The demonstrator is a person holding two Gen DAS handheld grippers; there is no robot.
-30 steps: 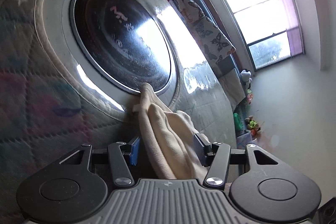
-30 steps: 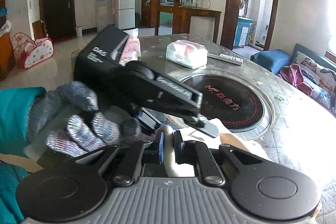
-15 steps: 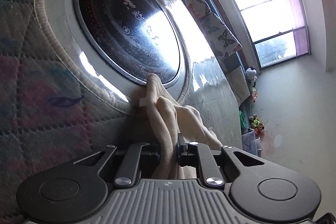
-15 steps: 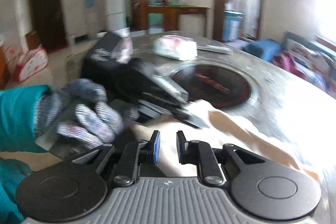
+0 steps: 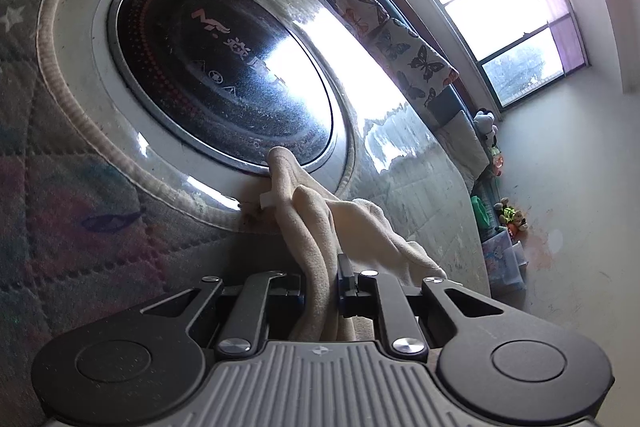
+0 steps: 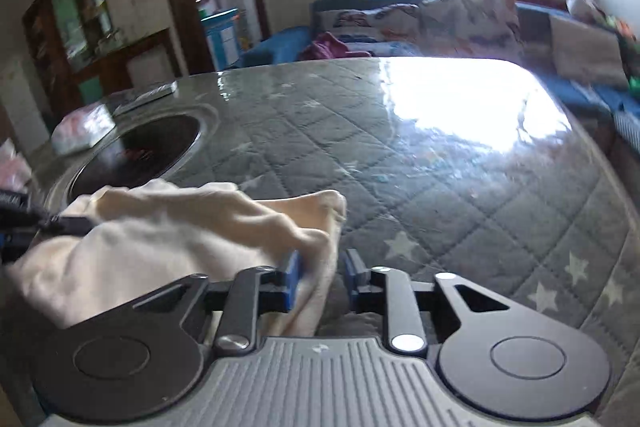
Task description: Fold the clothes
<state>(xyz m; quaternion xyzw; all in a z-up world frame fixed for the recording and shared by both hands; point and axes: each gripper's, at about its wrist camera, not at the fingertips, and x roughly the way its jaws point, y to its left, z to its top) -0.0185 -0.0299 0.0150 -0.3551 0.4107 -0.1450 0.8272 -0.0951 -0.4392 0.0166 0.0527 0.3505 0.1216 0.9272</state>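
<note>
Our left gripper (image 5: pixel 322 283) sits clamped on a bunched fold of the cream garment (image 5: pixel 320 227); both pads press the cloth, which rises between them and drapes forward. Our right gripper (image 6: pixel 320 281) has just been opening: its jaws stand apart, one blue pad (image 6: pixel 294 279) touching the cloth edge, the other clear of it, so we judge no grip there.

Landmark is the round black cooktop (image 5: pixel 216 67) sunk in the quilted table cover (image 6: pixel 440 167). The garment lies in a rumpled heap just beside the cooktop's near rim, one tip overlapping the metal ring. In the right wrist view the heap sits to the near side of the cooktop, the left gripper's dark fingers (image 6: pixel 68 225) biting its far-left end.

Progress, as we judge it: early. No flat layer or crease is visible; the piece needs spreading before any fold.

Pose: both grippers pitch downward toward the table; left view is strongly rolled, right roughly level and motion-blurred.
</note>
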